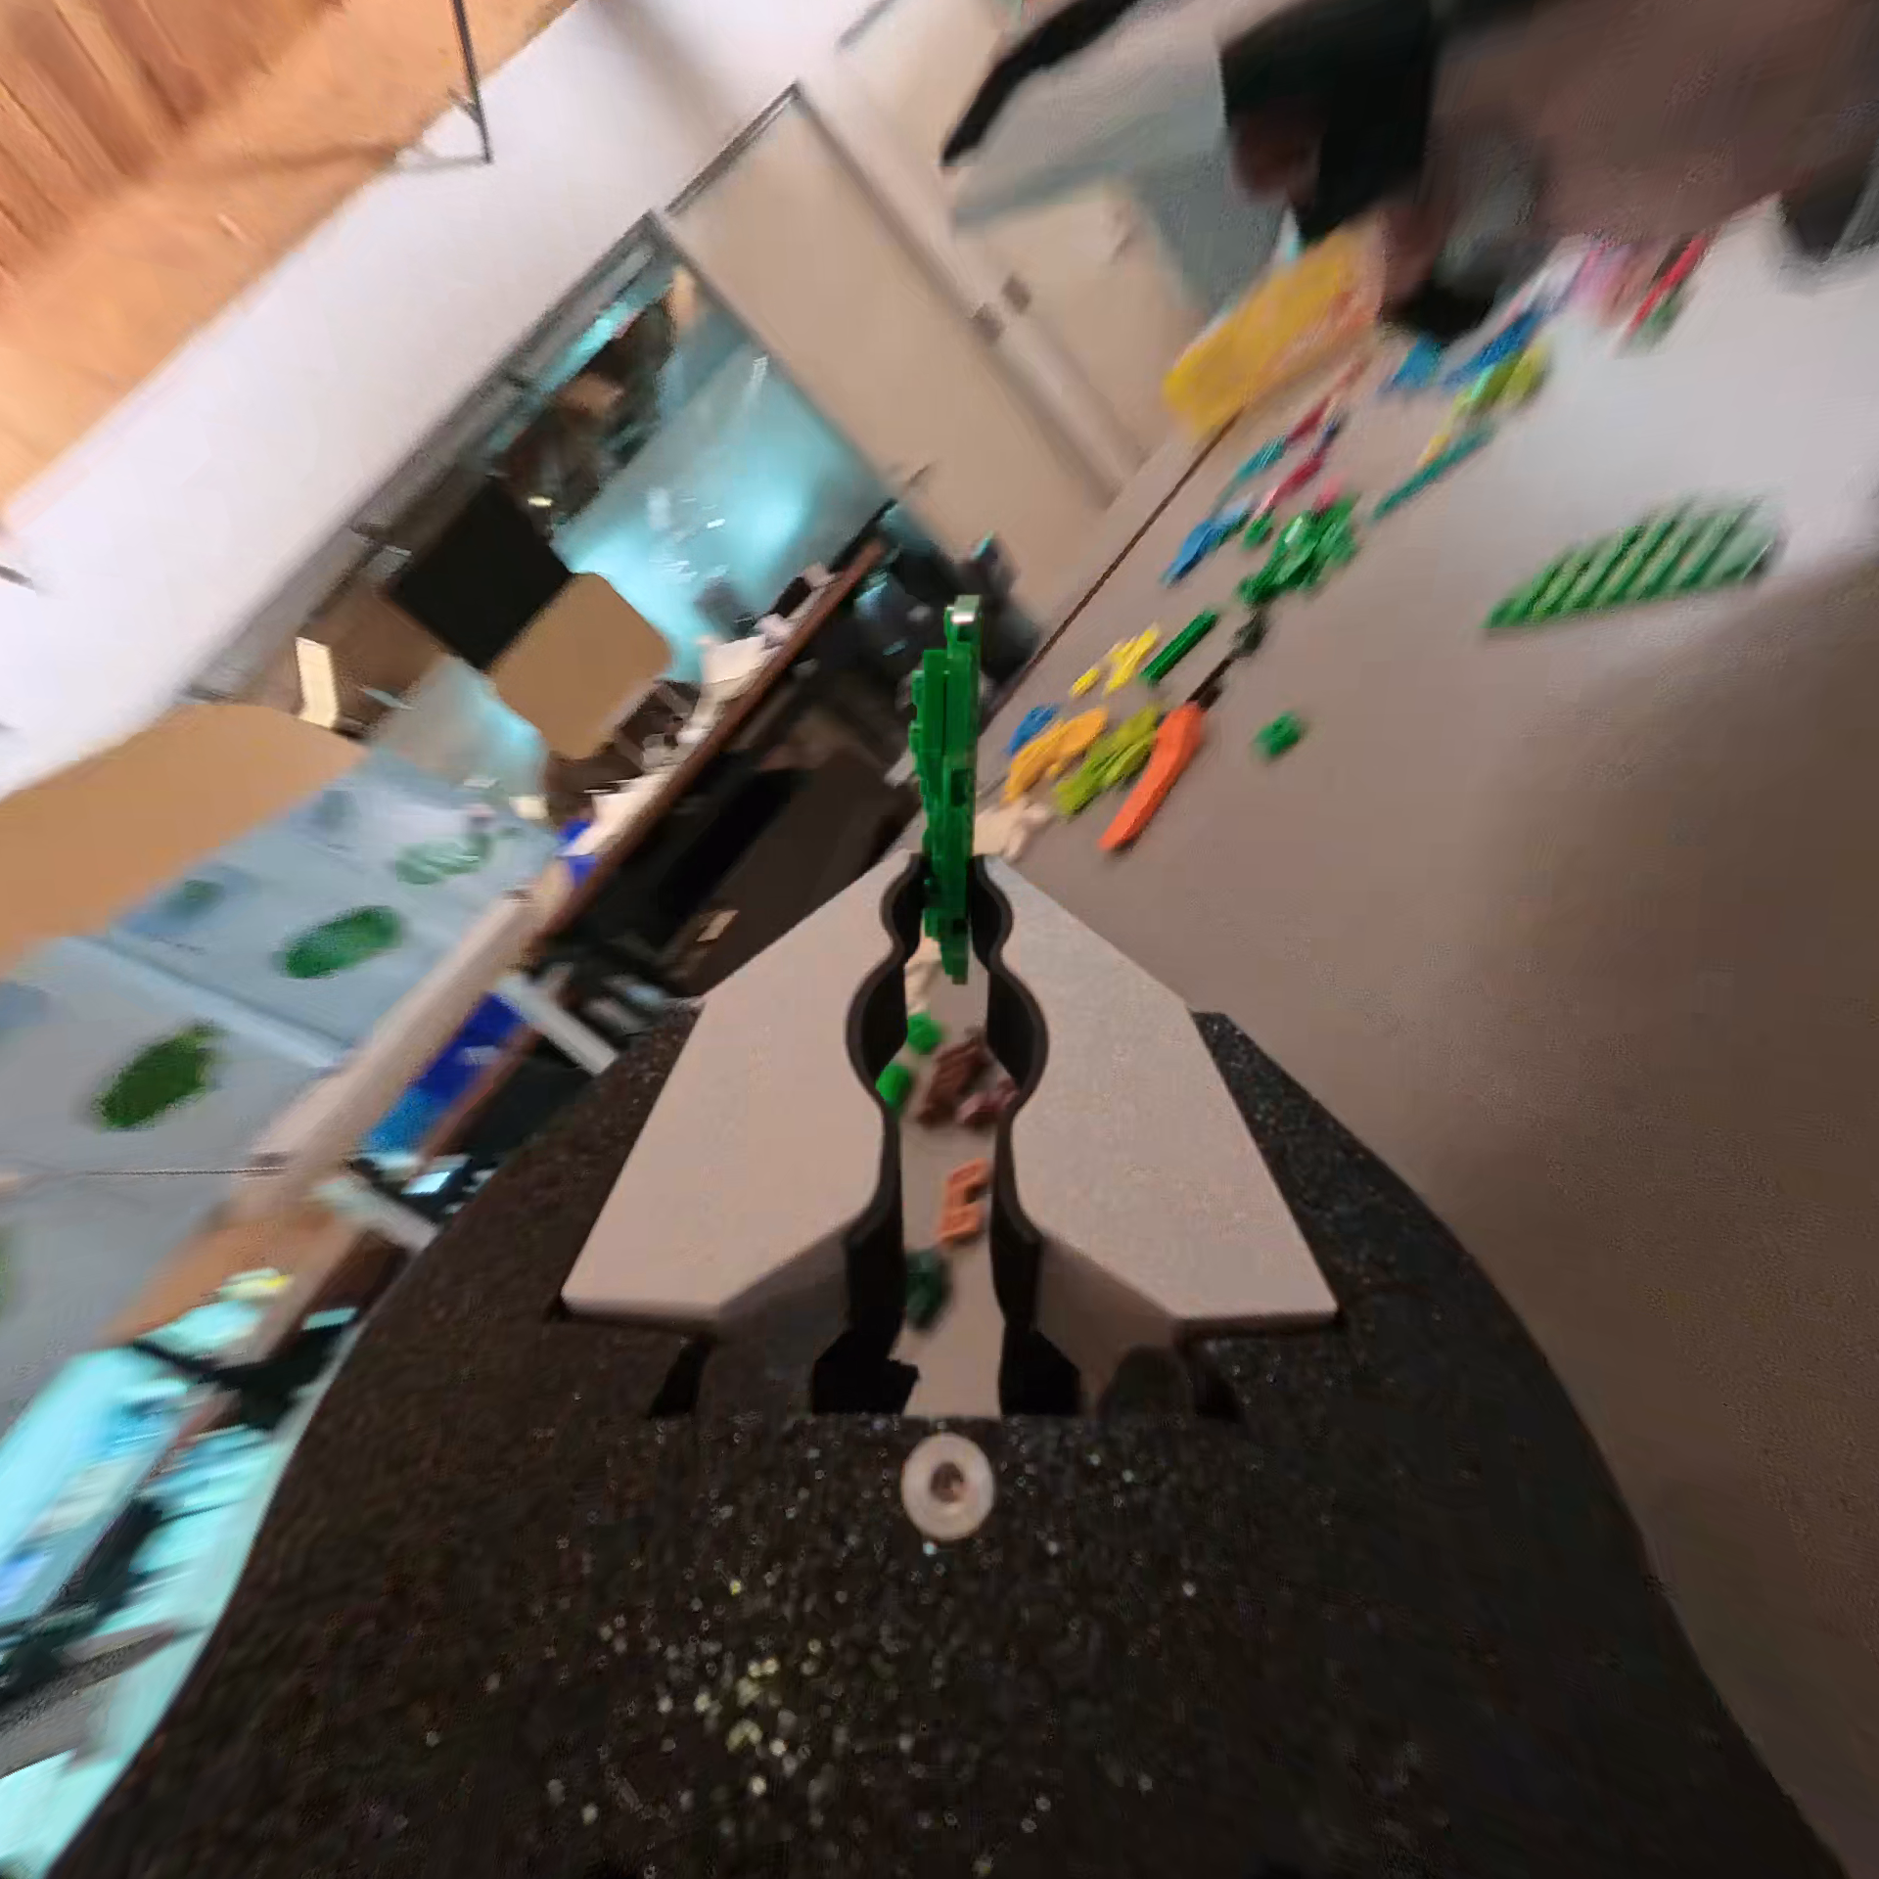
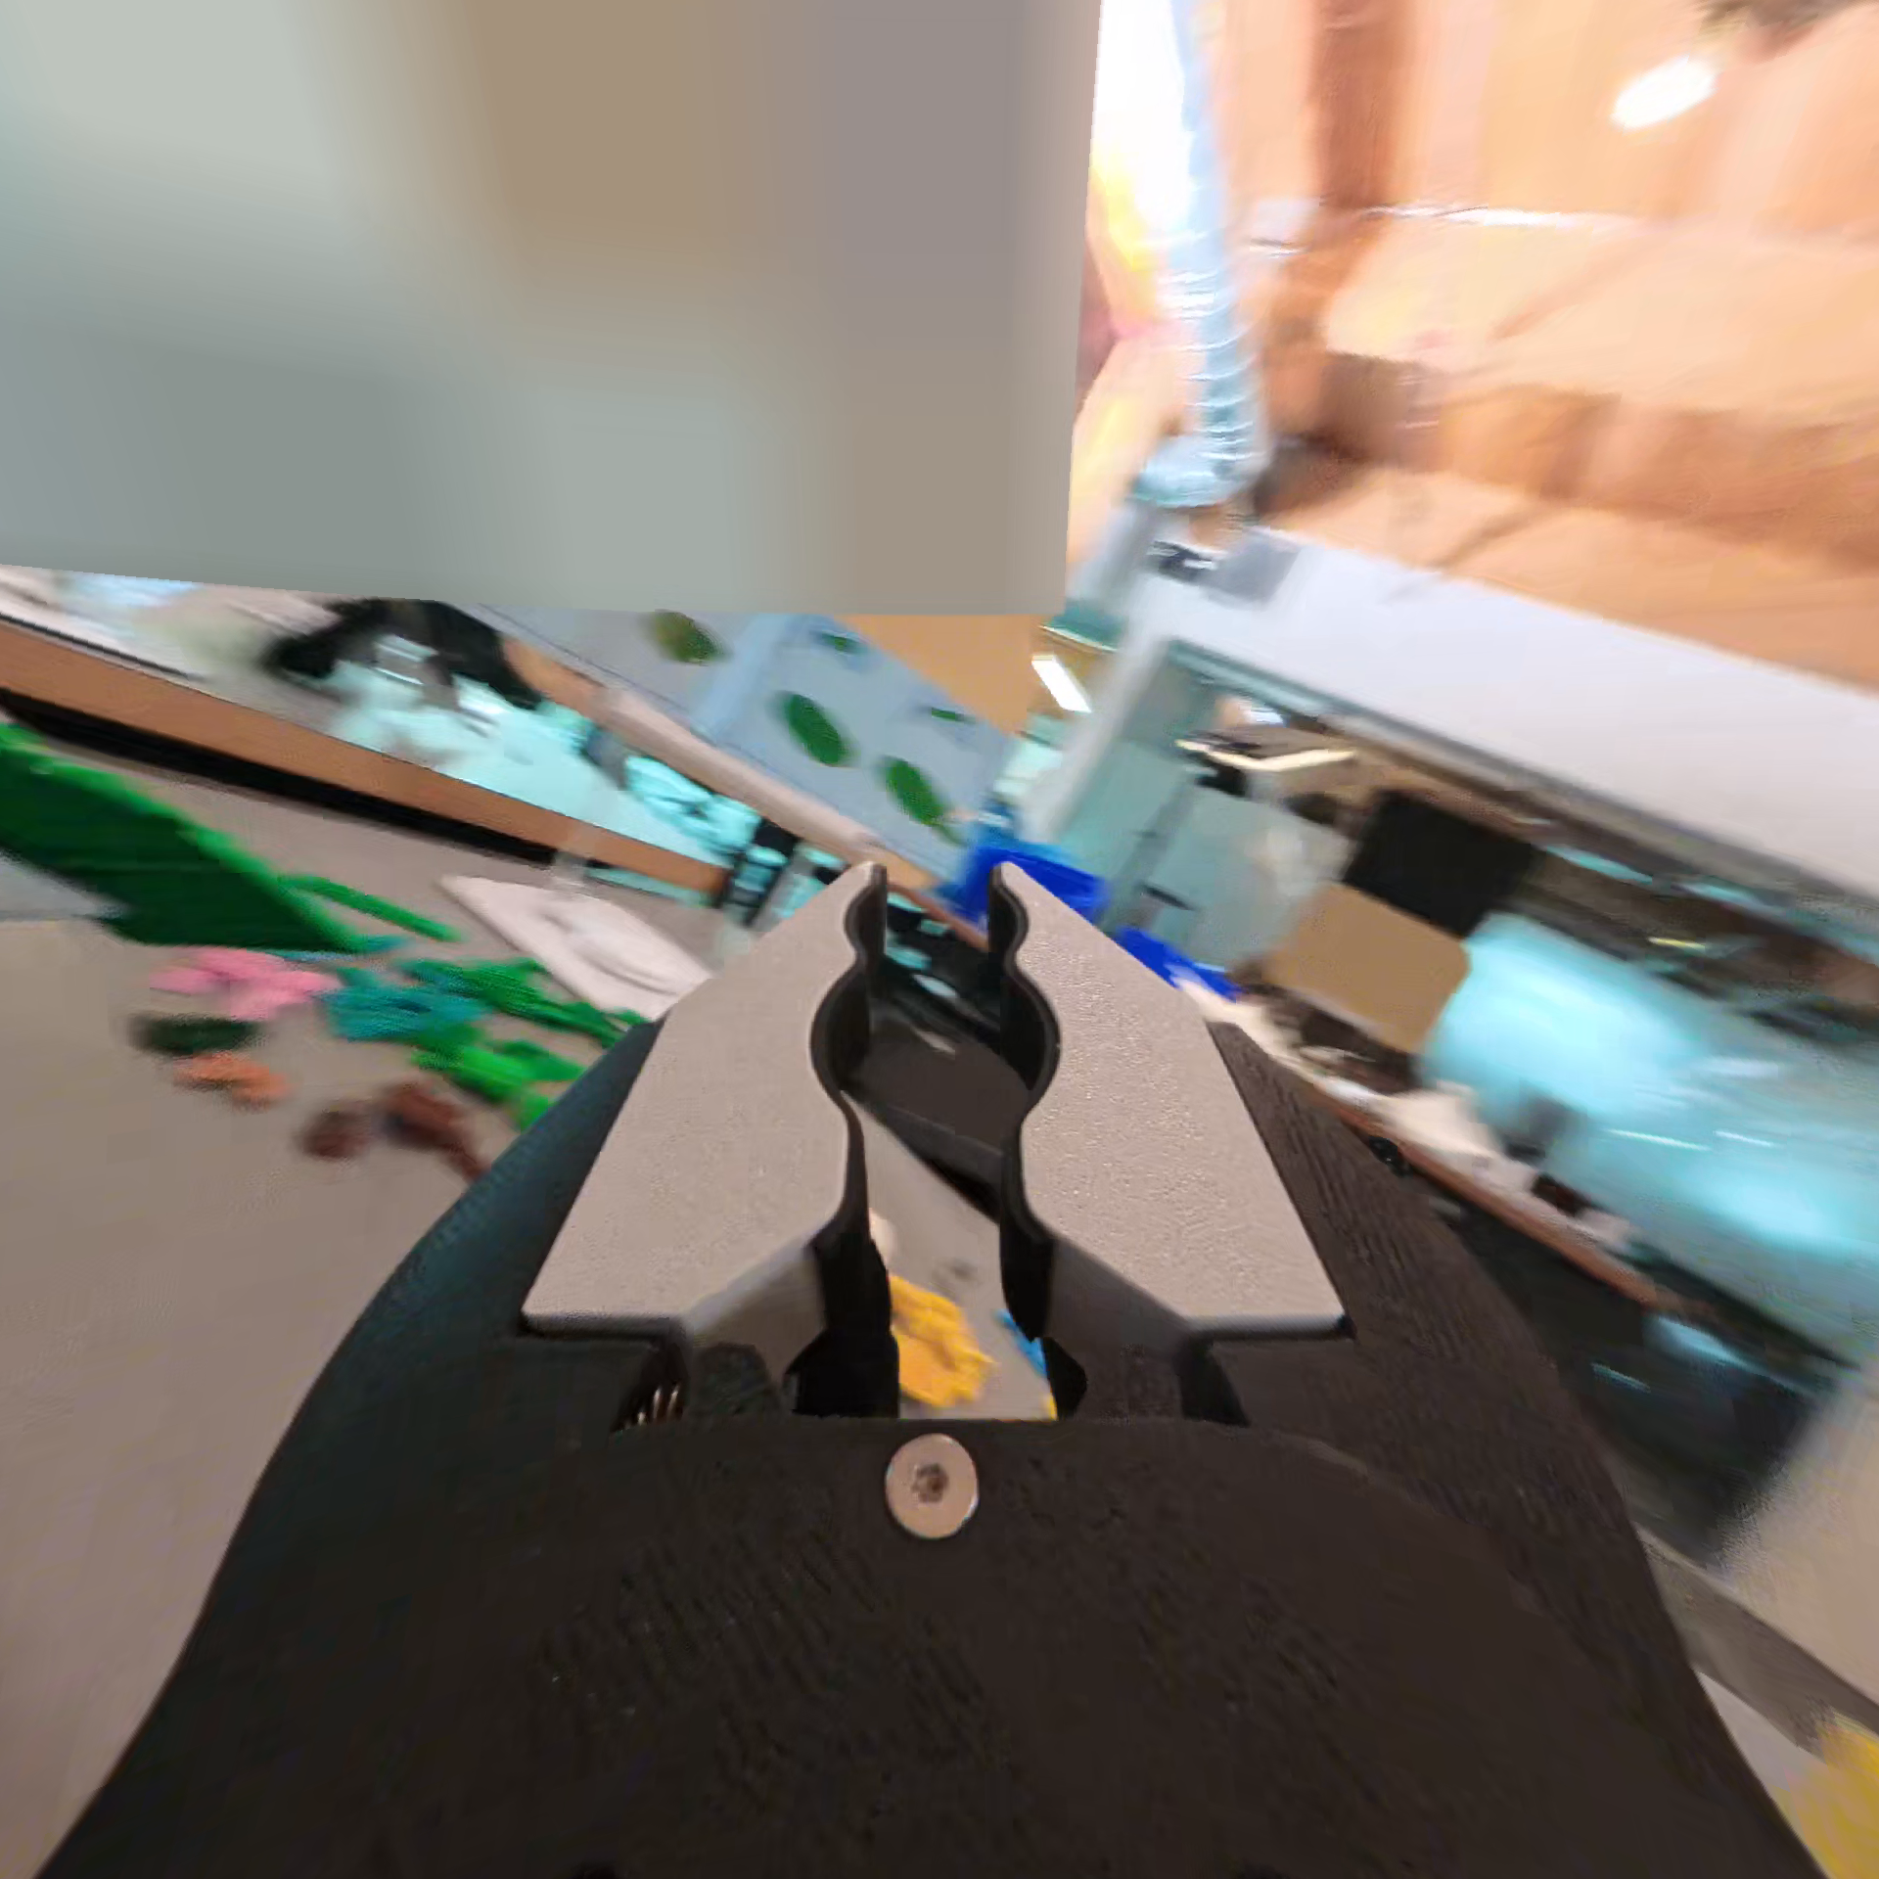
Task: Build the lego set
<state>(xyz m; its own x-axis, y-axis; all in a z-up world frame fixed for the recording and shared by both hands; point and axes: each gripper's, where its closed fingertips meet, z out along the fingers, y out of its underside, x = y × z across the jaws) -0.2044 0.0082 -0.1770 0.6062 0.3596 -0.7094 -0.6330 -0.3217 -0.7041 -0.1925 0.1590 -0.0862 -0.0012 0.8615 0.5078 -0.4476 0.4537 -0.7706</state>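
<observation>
Green brick piece (image 1: 948, 773) sits pinched between the fingertips of our left claw (image 1: 951, 874), lifted clear of the table (image 1: 1525, 915), its long axis running straight out past the tips, thin edge toward us. We judge it could twist or slip, since only its lower end is held. Our right claw (image 2: 935, 895) is parted and holds nothing.
</observation>
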